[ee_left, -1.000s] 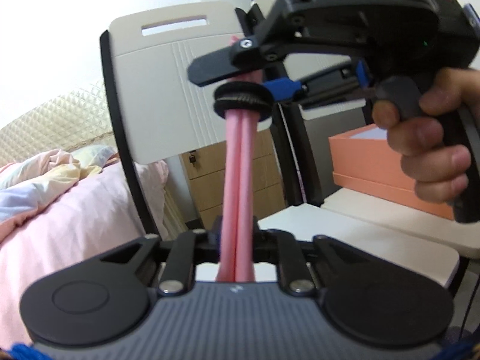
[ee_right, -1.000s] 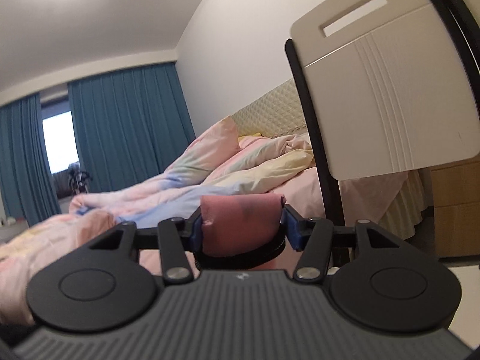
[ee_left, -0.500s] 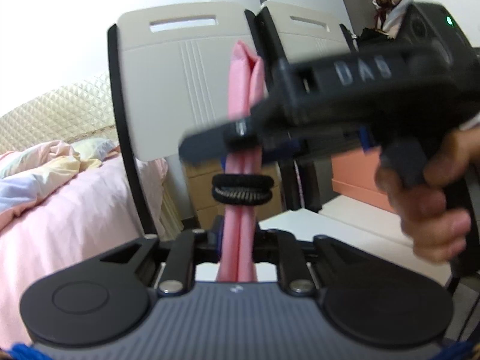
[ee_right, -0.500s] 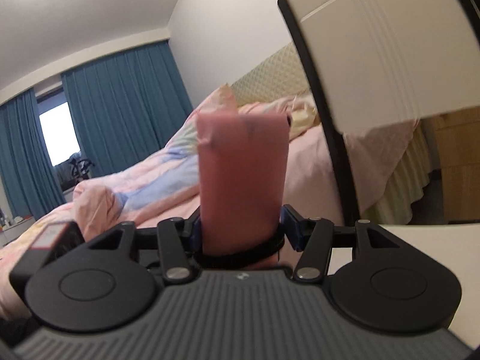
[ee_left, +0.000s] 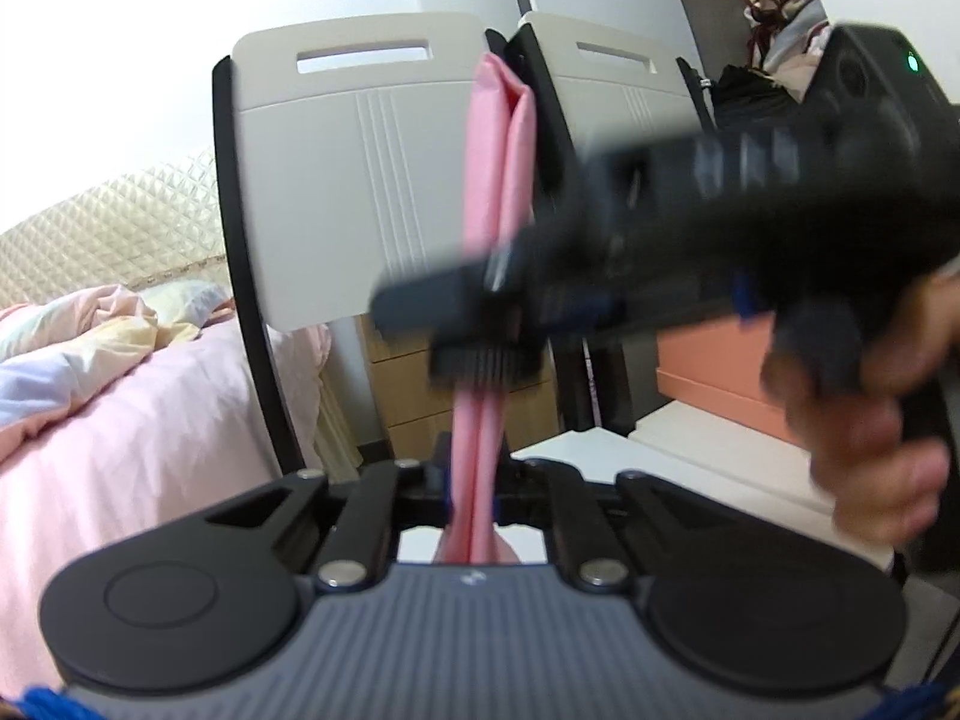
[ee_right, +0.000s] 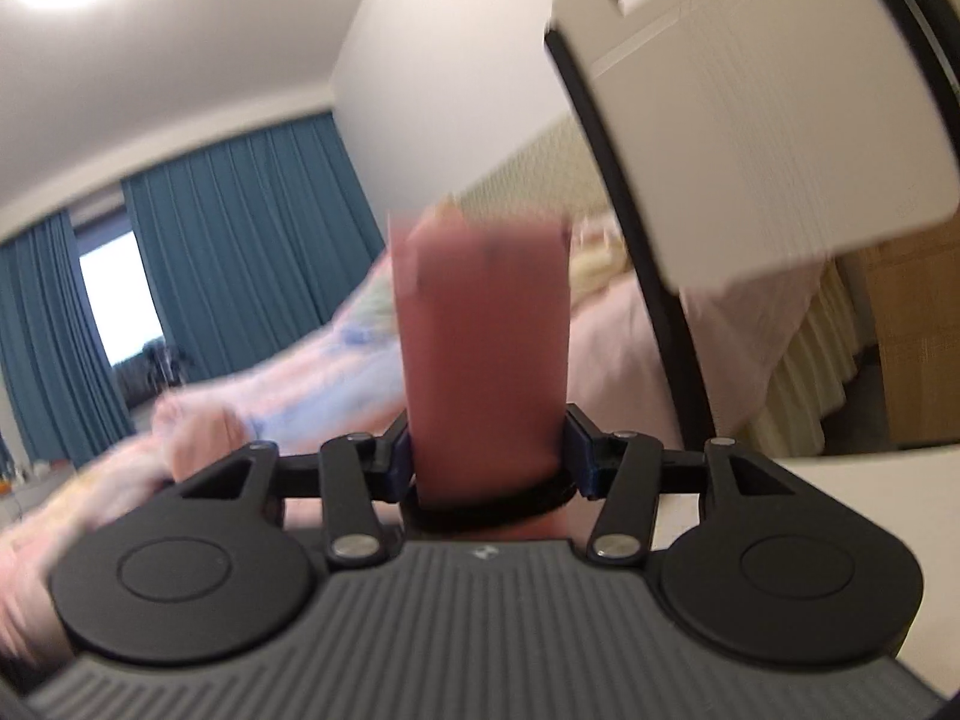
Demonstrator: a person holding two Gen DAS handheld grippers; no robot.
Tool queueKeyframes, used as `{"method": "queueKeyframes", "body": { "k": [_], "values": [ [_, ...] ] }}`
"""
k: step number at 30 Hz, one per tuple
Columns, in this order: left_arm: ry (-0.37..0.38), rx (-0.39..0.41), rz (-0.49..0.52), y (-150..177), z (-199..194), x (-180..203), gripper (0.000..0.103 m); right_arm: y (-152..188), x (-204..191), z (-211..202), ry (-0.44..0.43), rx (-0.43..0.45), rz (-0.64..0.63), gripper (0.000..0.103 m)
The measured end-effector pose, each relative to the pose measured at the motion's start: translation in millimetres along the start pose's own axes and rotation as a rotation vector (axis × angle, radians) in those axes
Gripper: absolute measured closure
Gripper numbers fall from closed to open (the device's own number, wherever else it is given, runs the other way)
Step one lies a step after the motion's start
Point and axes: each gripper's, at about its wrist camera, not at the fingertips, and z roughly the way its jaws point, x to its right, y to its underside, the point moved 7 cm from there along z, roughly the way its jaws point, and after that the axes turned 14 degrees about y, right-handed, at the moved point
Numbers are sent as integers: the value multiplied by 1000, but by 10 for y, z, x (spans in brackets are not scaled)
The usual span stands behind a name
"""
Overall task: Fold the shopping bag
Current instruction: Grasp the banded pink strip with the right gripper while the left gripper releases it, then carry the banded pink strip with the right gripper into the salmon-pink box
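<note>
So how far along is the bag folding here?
Done: the pink bag is folded into a narrow strip. In hand: the left tool, jaws closing, pinches its lower end; the right tool grips it at the black elastic band around it. Left: probably settling the band and releasing.

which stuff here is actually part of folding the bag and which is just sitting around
Part of the job:
- pink shopping bag, folded into a long strip
- black elastic band around the strip
- left gripper, closing on the strip's lower end
- right gripper, jaws around strip and band

Just lying about:
- white chairs
- bed with pink bedding
- orange box
- blue curtains
</note>
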Motion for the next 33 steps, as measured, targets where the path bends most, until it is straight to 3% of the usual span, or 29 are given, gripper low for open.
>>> {"method": "queueKeyframes", "body": {
  "k": [3,9,11,13,15,17,21,26,33],
  "values": [
    [-1,0,-8,-3,5,-20,91,85,-11,51,0,-23,-9,50],
    [-1,30,-52,-53,-12,-67,72,-28,2,15,37,26,-13,52],
    [-18,40,-75,-98,-14,-73,56,-145,30,-58,69,72,-9,52],
    [-33,54,-88,-171,-29,-59,49,-276,79,-160,114,119,-6,52],
    [-55,66,-94,-263,-45,-42,27,-401,118,-302,165,172,-18,52],
    [-68,78,-106,-368,-64,-22,15,-503,137,-492,219,225,-47,52],
    [-122,100,-154,-598,-136,15,3,-639,185,-970,331,324,-97,52],
    [-178,115,-260,-845,-273,108,0,-690,285,-1618,463,424,-119,52],
    [-181,107,-433,-898,-457,285,0,-420,348,-2262,588,447,-129,52]
  ]
}}
